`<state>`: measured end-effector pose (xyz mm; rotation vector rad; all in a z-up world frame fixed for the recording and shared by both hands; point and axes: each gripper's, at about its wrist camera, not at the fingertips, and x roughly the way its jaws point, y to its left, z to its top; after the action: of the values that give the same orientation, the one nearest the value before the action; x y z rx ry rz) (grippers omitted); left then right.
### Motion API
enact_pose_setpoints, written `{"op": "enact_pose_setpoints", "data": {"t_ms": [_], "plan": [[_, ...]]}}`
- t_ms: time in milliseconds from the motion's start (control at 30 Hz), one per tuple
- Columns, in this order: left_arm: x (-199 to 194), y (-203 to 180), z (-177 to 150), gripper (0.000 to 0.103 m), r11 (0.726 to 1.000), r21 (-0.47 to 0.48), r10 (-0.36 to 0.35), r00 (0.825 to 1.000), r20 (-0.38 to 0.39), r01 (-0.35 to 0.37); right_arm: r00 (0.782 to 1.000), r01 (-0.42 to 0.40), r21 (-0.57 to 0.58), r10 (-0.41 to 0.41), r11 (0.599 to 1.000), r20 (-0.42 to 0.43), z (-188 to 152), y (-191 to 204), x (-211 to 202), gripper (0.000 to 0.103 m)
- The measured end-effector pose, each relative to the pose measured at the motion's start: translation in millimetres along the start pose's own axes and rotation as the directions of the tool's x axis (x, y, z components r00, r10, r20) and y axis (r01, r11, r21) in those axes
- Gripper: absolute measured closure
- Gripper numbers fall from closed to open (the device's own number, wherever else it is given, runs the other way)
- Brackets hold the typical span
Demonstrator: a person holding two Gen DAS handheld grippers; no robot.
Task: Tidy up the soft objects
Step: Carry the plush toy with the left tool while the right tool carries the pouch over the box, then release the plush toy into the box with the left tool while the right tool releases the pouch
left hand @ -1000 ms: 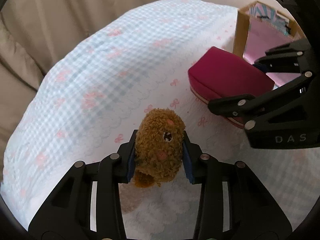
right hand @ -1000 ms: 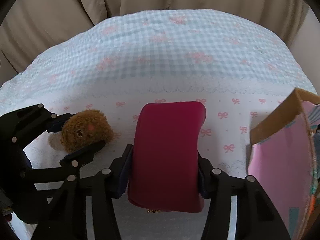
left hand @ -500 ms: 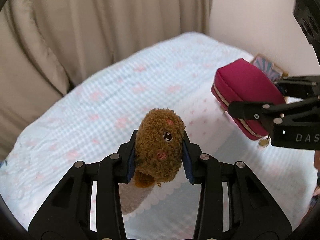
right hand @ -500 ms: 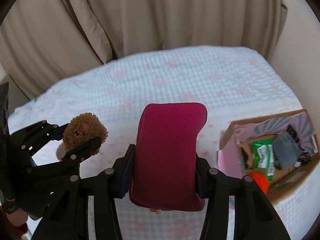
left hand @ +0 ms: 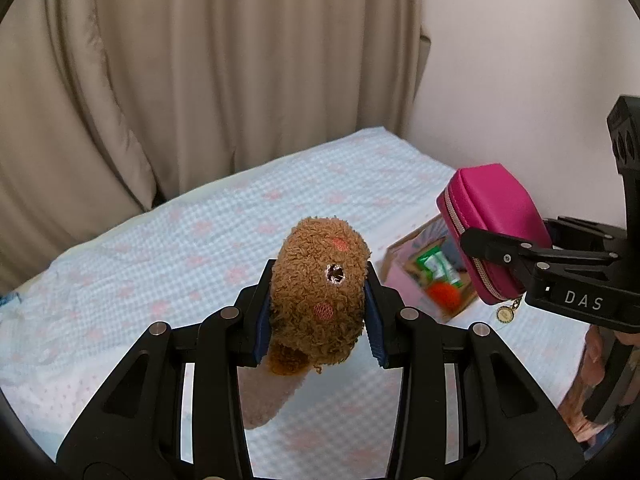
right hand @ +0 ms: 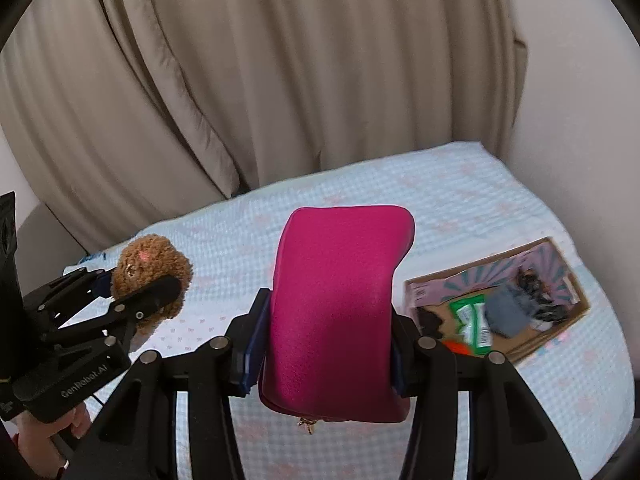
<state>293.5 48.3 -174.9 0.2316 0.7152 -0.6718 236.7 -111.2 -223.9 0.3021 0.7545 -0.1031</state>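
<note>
Both loads lifted higher off bed since earlier. Left tongs (left hand: 318,304) clamp plush toy (left hand: 320,296); right tongs (right hand: 324,344) clamp pink pouch (right hand: 336,312). I fear pouch slipping before box (right hand: 560,320), ahead-right.

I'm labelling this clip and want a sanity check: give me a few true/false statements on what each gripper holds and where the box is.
1. The left gripper is shut on the brown plush. True.
2. The right gripper is open. False: it is shut on the pink pouch.
3. The box lies on the bed. True.
4. The box holds nothing. False: a green packet and other items lie inside.
5. The plush rests on the bed. False: it is held above it.
</note>
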Motion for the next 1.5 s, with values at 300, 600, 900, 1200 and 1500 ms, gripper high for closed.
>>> {"op": "enact_pose_setpoints", "data": {"t_ms": [300,600,900,1200,1500], "plan": [[-12,-87,26,0.068,0.997,-0.053,0.047,0.999,-0.012,-0.047,0.999,-0.019,-0.003,0.019,1.0,0.031,21,-84,-61,0.058],[44,-186,44,0.068,0.98,-0.193,0.04,0.997,-0.063,-0.051,0.998,-0.07,-0.048,0.07,0.996,0.003,47,-200,-69,0.058],[133,-240,61,0.068,0.966,-0.258,-0.004,0.99,-0.144,-0.034,0.994,-0.063,-0.083,0.056,0.995,-0.093,50,-292,-21,0.058],[232,-244,58,0.068,0.95,-0.306,-0.025,0.96,-0.278,-0.064,0.979,-0.075,-0.061,0.062,0.995,-0.195,43,-333,56,0.058],[322,-228,31,0.068,0.928,-0.356,-0.049,0.909,-0.414,-0.112,0.953,-0.089,-0.026,0.077,0.996,-0.294,19,-351,130,0.058]]}}
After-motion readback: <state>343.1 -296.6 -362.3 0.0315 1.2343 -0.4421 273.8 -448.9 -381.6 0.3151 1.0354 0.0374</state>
